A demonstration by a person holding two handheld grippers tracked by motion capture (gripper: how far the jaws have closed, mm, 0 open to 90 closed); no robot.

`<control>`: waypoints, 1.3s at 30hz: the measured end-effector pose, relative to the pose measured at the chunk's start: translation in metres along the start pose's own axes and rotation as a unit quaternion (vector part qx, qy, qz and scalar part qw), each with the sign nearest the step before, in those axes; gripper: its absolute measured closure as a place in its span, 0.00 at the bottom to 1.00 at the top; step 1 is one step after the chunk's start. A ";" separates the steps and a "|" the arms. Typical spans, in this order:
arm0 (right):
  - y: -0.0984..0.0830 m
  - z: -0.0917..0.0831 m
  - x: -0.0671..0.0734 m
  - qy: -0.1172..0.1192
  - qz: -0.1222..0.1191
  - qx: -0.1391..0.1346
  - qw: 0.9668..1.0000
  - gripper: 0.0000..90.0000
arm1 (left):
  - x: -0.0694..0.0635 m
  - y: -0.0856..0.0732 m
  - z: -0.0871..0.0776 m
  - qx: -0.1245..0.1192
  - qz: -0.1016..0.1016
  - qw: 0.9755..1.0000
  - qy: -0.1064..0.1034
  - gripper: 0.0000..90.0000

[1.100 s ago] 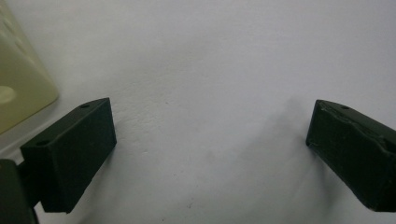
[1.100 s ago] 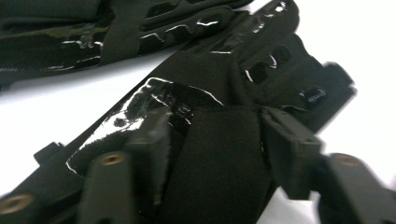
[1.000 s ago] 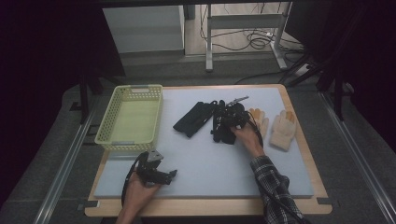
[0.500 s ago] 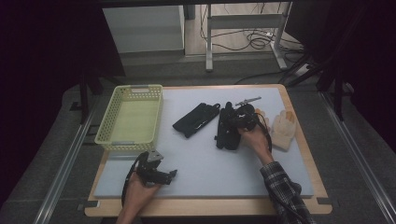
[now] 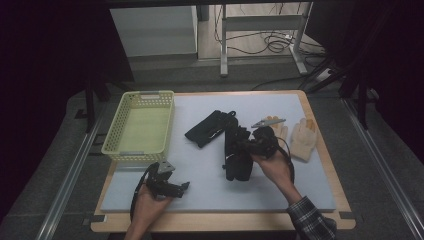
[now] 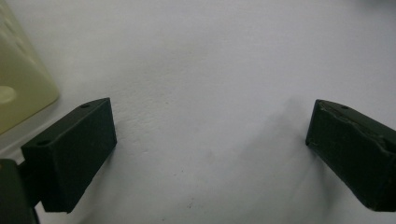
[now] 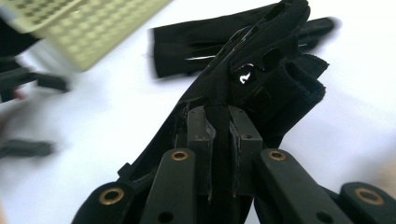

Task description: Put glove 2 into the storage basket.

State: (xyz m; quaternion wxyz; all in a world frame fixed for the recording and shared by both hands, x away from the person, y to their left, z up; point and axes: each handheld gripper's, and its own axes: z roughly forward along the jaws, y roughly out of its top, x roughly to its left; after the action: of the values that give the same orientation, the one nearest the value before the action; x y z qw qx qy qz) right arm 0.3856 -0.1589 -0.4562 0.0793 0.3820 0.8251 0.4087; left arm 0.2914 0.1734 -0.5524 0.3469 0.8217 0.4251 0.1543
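Note:
My right gripper (image 5: 242,146) is shut on a black glove (image 5: 235,165), which hangs from it just above the white mat (image 5: 200,170). In the right gripper view the jaws (image 7: 223,135) have just been closing and pinch a fold of this glove (image 7: 266,70). A second black glove (image 5: 207,127) lies flat on the mat beyond it, also seen as the second glove (image 7: 196,42). My left gripper (image 5: 175,186) rests near the front left of the mat, open, with nothing but bare mat between its fingers (image 6: 210,140).
A yellow mesh basket (image 5: 140,125) stands at the mat's left, its corner (image 6: 18,88) close to my left gripper. Two beige gloves (image 5: 303,137) lie at the right side. The wooden table edge (image 5: 220,222) runs along the front.
My right gripper has closed on the black glove, lifted it off the mat and drawn it toward the near edge. The left gripper has not moved.

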 end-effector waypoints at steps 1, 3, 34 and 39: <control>-0.004 0.002 0.006 0.006 -0.001 0.000 1.000 0.89 | 0.000 0.000 0.000 0.000 0.000 1.000 0.000 0.02; -0.007 0.005 0.012 0.010 -0.002 0.002 1.000 0.89 | 0.000 0.000 0.000 0.000 0.000 1.000 0.000 0.02; -0.100 0.006 0.028 0.049 -0.088 0.045 0.994 0.89 | 0.000 0.000 0.000 -0.001 -0.001 1.000 0.000 0.02; -0.089 -0.001 0.020 0.026 -0.082 0.029 0.996 0.82 | 0.000 0.000 0.000 -0.001 -0.001 1.000 0.000 0.02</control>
State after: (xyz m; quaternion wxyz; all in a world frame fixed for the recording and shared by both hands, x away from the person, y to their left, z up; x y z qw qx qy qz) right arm 0.3209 -0.1788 -0.5178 0.0803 0.3043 0.8670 0.3864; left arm 0.2911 0.1733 -0.5524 0.3476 0.8210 0.4259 0.1540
